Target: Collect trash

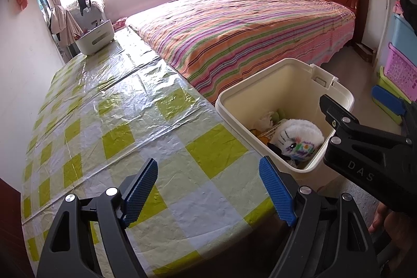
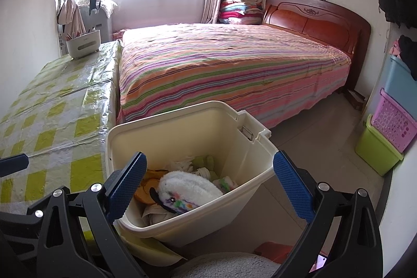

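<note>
A cream trash bin (image 1: 271,85) stands on the floor at the table's corner, between the table and the bed. It holds a white plush toy (image 1: 299,137), crumpled paper and green and orange scraps. My left gripper (image 1: 208,168) is open above the checked tablecloth (image 1: 125,121), with nothing between its blue pads. To its right, my right gripper (image 1: 357,100) hangs over the bin's near rim. In the right wrist view my right gripper (image 2: 209,160) is open above the bin (image 2: 182,127), empty, with the plush toy (image 2: 182,189) below it. One blue fingertip of the left gripper (image 2: 13,163) shows at the left edge.
A bed with a striped cover (image 1: 247,30) runs along the table's right side. A white caddy (image 1: 95,39) sits at the table's far end. Stacked plastic baskets (image 2: 385,132) line the right wall, with bare floor (image 2: 320,127) between them and the bin.
</note>
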Demonstrator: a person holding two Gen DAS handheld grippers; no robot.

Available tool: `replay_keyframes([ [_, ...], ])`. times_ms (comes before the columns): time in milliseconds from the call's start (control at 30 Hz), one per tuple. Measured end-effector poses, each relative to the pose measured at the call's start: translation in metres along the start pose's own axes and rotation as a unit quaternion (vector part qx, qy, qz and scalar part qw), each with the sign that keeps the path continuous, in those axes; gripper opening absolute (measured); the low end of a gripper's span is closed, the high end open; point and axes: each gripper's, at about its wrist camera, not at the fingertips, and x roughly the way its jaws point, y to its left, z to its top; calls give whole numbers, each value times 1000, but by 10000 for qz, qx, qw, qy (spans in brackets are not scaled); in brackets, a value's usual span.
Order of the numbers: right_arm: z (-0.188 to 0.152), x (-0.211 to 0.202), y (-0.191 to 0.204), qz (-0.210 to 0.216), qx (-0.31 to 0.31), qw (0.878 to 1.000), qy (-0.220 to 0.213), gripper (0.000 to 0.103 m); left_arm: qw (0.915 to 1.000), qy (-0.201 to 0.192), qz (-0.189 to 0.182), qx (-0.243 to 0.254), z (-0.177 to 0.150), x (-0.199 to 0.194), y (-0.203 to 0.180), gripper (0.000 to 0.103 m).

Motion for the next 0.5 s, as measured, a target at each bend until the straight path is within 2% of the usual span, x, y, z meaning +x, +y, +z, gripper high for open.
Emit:
replay_keyframes([
  [500, 3, 7, 5, -33, -130, 9999, 61, 96, 10000, 86, -18, -2, 0, 3, -1, 78],
])
